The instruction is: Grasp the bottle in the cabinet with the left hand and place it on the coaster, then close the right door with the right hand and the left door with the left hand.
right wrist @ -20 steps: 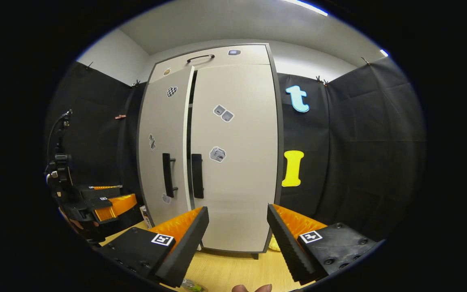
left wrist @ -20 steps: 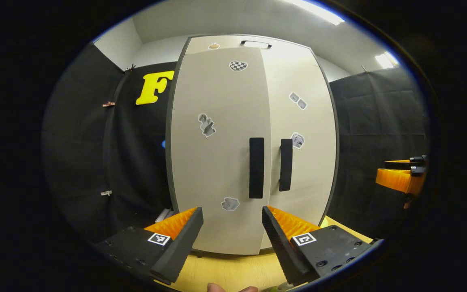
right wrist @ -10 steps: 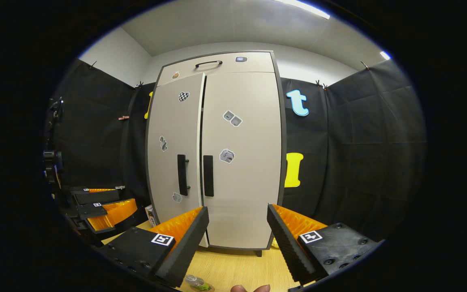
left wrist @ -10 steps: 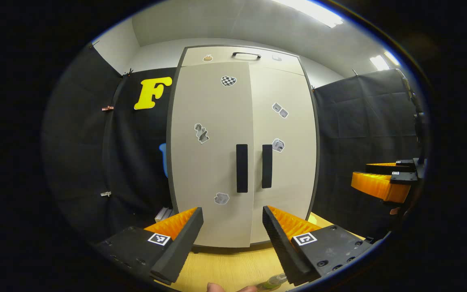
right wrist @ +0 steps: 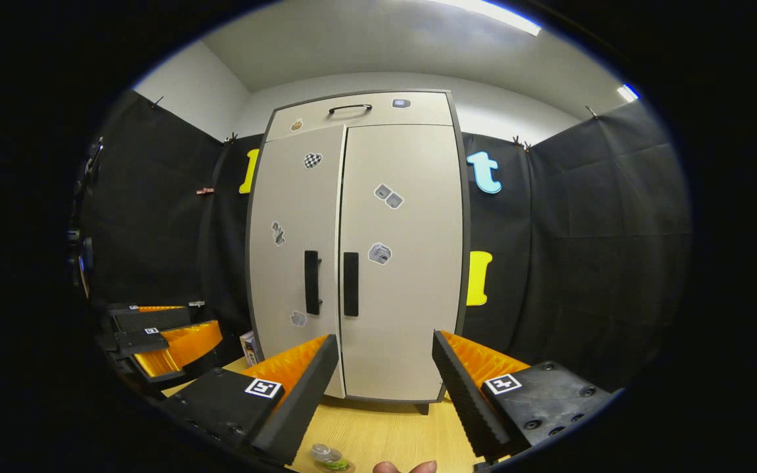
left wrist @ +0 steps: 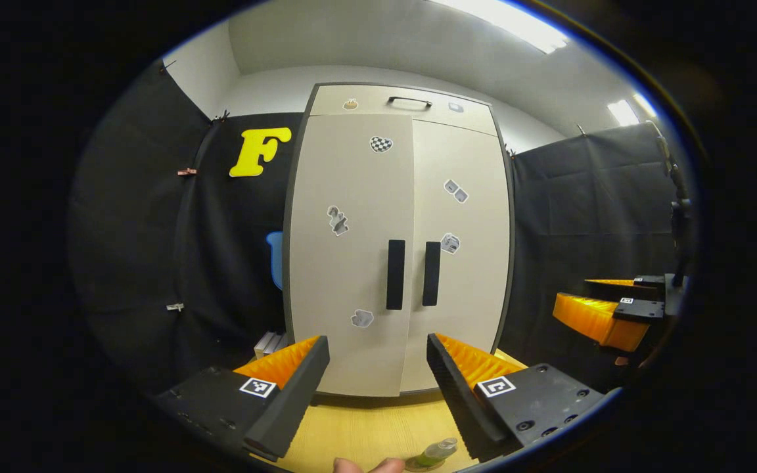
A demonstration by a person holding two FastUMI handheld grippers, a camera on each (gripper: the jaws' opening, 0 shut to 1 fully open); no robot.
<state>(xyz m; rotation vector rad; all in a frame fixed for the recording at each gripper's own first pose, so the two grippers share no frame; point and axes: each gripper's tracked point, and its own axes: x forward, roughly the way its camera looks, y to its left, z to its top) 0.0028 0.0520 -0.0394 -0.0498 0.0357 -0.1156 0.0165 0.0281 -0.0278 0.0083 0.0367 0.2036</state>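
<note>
apparently both doors (left wrist: 352,263) sat near flush, bottle (left wrist: 436,452) down; left gripper (left wrist: 377,387) and right gripper (right wrist: 385,387) gaped empty, so check seams before retreating.

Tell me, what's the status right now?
Left gripper open, right gripper open, both empty. Bottle out on the table. Cabinet doors look shut. Nothing blocking.

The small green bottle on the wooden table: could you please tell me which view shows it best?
The left gripper view: the small green bottle shows side-on there, its clear cap and green body visible near the bottom edge. The right gripper view catches it more from above, mostly the cap.
</note>
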